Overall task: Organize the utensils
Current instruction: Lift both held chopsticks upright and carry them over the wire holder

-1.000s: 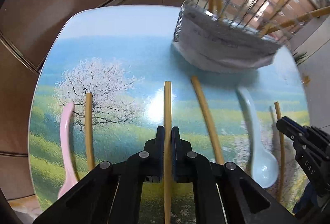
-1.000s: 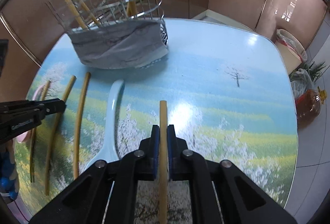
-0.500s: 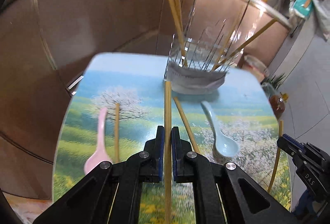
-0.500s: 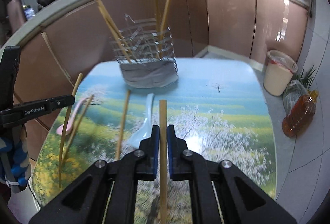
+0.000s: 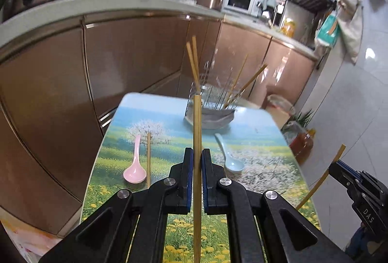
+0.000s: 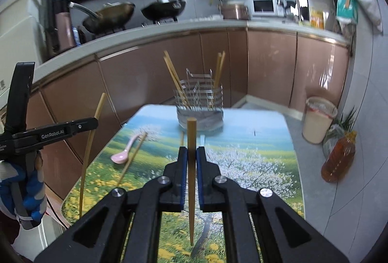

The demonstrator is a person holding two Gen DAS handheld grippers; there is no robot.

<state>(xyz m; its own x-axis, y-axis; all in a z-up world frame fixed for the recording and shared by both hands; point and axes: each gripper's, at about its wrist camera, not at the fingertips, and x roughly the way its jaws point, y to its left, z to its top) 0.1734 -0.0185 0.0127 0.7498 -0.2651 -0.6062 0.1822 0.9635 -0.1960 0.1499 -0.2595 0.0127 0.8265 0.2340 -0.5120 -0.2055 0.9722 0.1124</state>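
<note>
Bamboo chopstick (image 5: 197, 166) clamped lengthwise between left fingers (image 5: 189, 163), apparently above table (image 5: 114, 132).

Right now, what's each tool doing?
Left tool: shut on a chopstick.
Right tool: shut on a chopstick.

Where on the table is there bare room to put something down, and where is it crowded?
The right side of the table is bare, from the blue spoon to the right edge. The near end is also bare. It is crowded on the left, around the pink spoon and loose chopstick, and at the far end by the wire basket.
</note>
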